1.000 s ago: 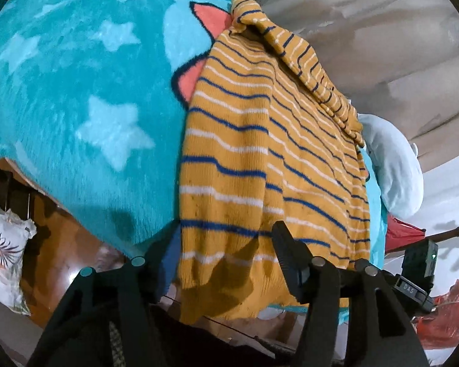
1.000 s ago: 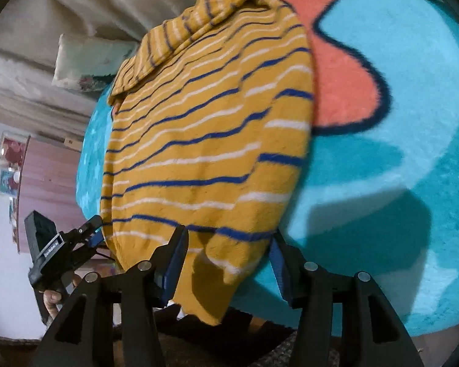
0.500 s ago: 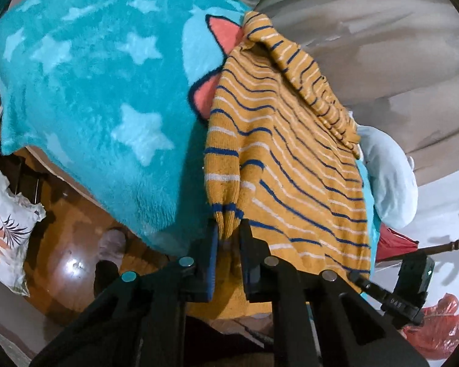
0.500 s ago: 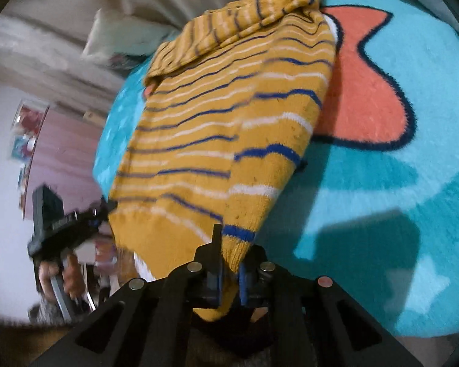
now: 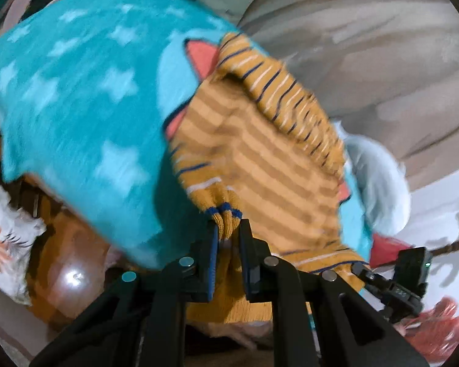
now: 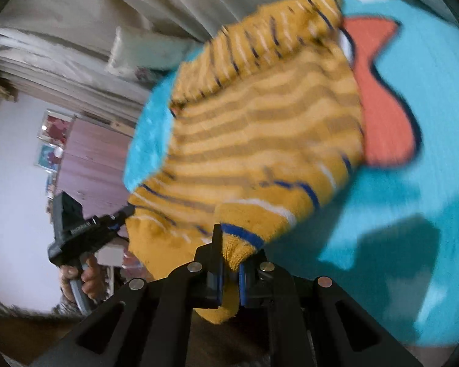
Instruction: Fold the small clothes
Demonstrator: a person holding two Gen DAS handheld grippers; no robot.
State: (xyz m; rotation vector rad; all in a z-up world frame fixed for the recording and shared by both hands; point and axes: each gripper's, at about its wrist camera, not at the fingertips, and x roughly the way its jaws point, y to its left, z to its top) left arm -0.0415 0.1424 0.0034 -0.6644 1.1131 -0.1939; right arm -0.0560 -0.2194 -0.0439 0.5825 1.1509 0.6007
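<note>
A small mustard-yellow sweater (image 5: 260,159) with blue and white stripes lies on a teal star-patterned blanket (image 5: 76,91). My left gripper (image 5: 228,229) is shut on the sweater's near left hem corner and holds it lifted, so the striped underside shows. My right gripper (image 6: 229,260) is shut on the near right hem corner of the sweater (image 6: 260,128). The right gripper also shows in the left wrist view (image 5: 394,281), and the left gripper shows in the right wrist view (image 6: 85,229). The folded sleeves lie at the sweater's far end.
The blanket (image 6: 428,183) has an orange shape by the sweater. A pale pillow (image 5: 379,177) lies at the blanket's right edge. A floral cushion (image 5: 3,235) and wooden floor (image 5: 64,263) lie lower left. Beige bedding (image 5: 367,46) is beyond.
Both grippers closed on the sweater's hem corners, then lifted them up and forward, so the lower part of the sweater now rises off the blanket with its underside showing.
</note>
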